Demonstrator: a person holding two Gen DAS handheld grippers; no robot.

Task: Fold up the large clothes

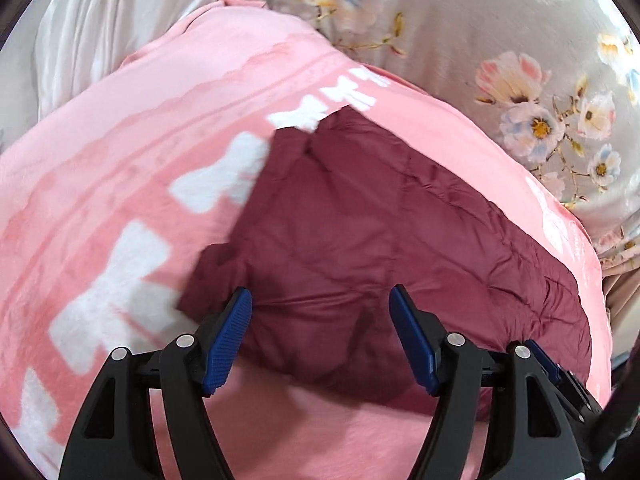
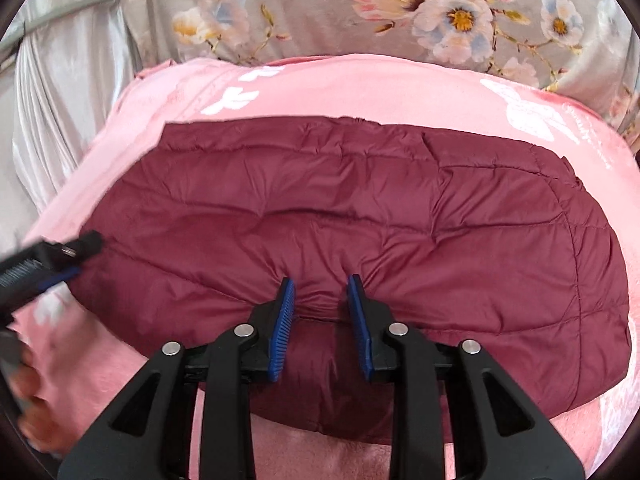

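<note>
A maroon quilted jacket (image 2: 320,200) lies folded into a broad pad on a pink blanket (image 2: 360,88). My right gripper (image 2: 320,292) sits at the jacket's near edge. A puckered fold of the fabric is pinched between its blue pads, and creases fan out from the tips. In the left wrist view the jacket (image 1: 380,220) lies under my left gripper (image 1: 320,300). Its jaws stand wide apart above the near left part of the jacket with nothing between them. The right wrist view shows the left gripper (image 2: 60,256) at the jacket's left edge, blurred.
The pink blanket (image 1: 120,160) has white bow prints and covers a bed with a grey floral sheet (image 2: 320,8). Pale satin cloth (image 2: 60,100) hangs at the far left. A person's hand (image 2: 28,400) shows at the lower left of the right wrist view.
</note>
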